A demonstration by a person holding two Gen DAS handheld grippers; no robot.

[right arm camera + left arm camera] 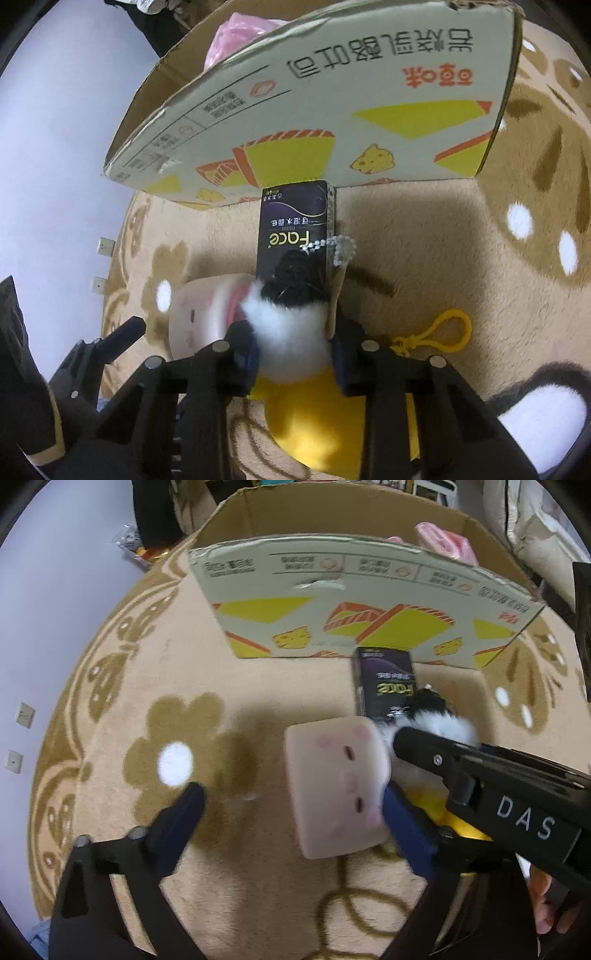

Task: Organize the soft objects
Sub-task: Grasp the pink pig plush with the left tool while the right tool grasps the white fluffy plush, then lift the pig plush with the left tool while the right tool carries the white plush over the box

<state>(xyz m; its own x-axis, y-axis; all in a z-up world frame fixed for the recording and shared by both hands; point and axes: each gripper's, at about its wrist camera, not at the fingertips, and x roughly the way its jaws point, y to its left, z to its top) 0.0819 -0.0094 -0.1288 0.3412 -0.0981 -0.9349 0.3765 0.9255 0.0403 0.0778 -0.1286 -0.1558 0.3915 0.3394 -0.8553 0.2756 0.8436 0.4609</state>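
Pink face squishy (pixel 338 790) lower centre of left wrist view, between spread left gripper (pixel 295 812) prongs, unpinched | right wrist view: right gripper (pixel 293 349) clamped on black-and-white plush (pixel 288 332), bottom centre, for cardboard box (pixel 332 122) above.

A: Setting, classification?
B: Domestic room, floor level. Evidence: one beige carpet (pixel 258 886) with brown flower pattern; one reused cardboard box (pixel 369 627) printed with bread and cheese pictures, standing open on it.
A: Further items?
B: Wall sockets (pixel 25 715) low on a pale wall (pixel 55 609); cushions or bedding (pixel 535 524) behind the box.
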